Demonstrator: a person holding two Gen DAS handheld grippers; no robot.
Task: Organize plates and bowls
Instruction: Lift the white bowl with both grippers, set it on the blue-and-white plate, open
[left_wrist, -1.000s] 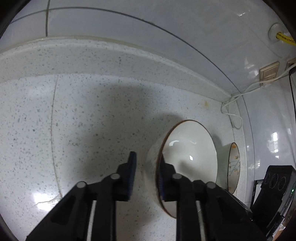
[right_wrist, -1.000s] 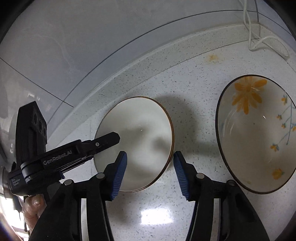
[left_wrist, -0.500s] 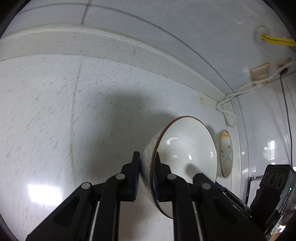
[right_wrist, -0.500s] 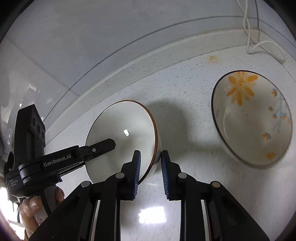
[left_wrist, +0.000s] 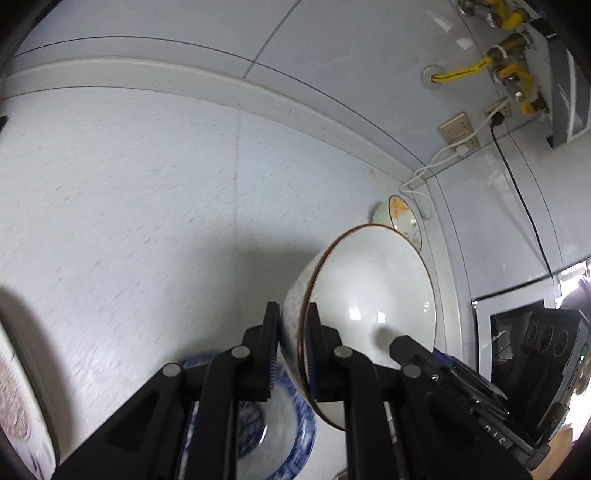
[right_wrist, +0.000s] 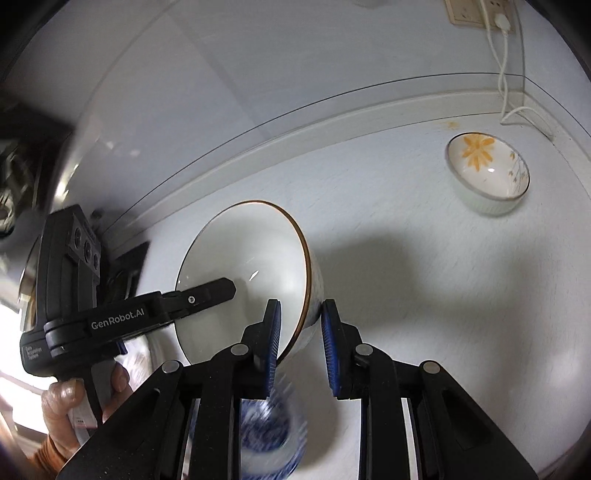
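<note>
A white bowl with a brown rim (left_wrist: 373, 291) is lifted off the counter. My left gripper (left_wrist: 291, 343) is shut on its left rim. My right gripper (right_wrist: 301, 343) is shut on the opposite rim of the same white bowl (right_wrist: 251, 273). A blue-patterned bowl (left_wrist: 273, 417) sits on the counter below it and shows blurred in the right wrist view (right_wrist: 269, 439). A bowl with orange flowers (right_wrist: 487, 173) stands at the far right by the wall and shows behind the held bowl in the left wrist view (left_wrist: 400, 218).
The speckled counter (left_wrist: 129, 206) meets a tiled wall with sockets (left_wrist: 458, 129) and a white cable (right_wrist: 506, 74). A patterned plate edge (left_wrist: 18, 398) shows at the left. A dark appliance (left_wrist: 535, 332) stands at the right.
Both grippers closed on the white bowl's rim and lifted it up and back from the counter. The blue-patterned bowl has come into view beneath it.
</note>
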